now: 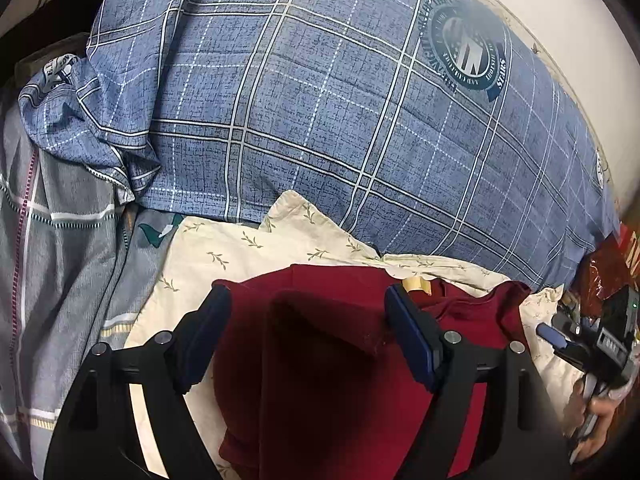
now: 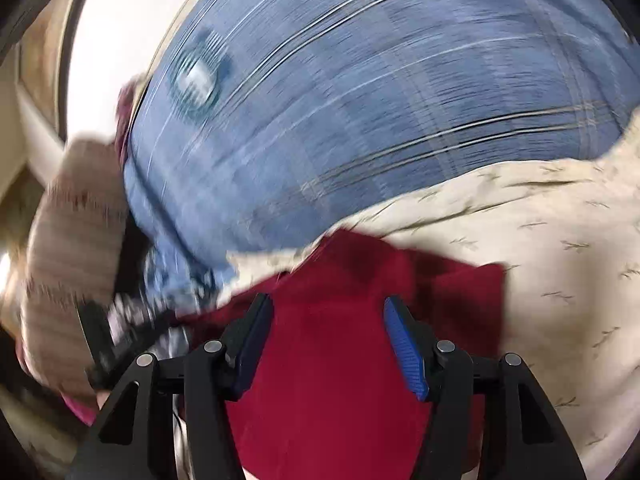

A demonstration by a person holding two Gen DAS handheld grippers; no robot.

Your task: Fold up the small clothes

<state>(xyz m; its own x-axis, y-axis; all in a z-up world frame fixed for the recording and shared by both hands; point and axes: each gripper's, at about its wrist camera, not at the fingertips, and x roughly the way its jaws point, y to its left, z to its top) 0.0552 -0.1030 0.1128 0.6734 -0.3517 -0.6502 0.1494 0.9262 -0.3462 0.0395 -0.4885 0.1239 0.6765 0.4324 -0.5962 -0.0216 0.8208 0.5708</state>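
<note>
A dark red garment (image 1: 320, 360) lies folded on a cream leaf-print sheet (image 1: 224, 252); a tan neck label (image 1: 416, 284) shows at its far edge. My left gripper (image 1: 308, 300) is open above it, jaws wide on either side of a raised fold. In the right wrist view, which is motion-blurred, the red garment (image 2: 332, 344) lies under my open right gripper (image 2: 328, 312), with nothing between the jaws. The right gripper also shows in the left wrist view (image 1: 592, 344), at the garment's right edge.
A large blue plaid quilt (image 1: 320, 92) with a round badge print fills the far side. Grey striped bedding (image 1: 60, 260) lies left. A white wall (image 1: 560, 20) is behind. The person's sleeve (image 2: 72, 260) shows at left in the right wrist view.
</note>
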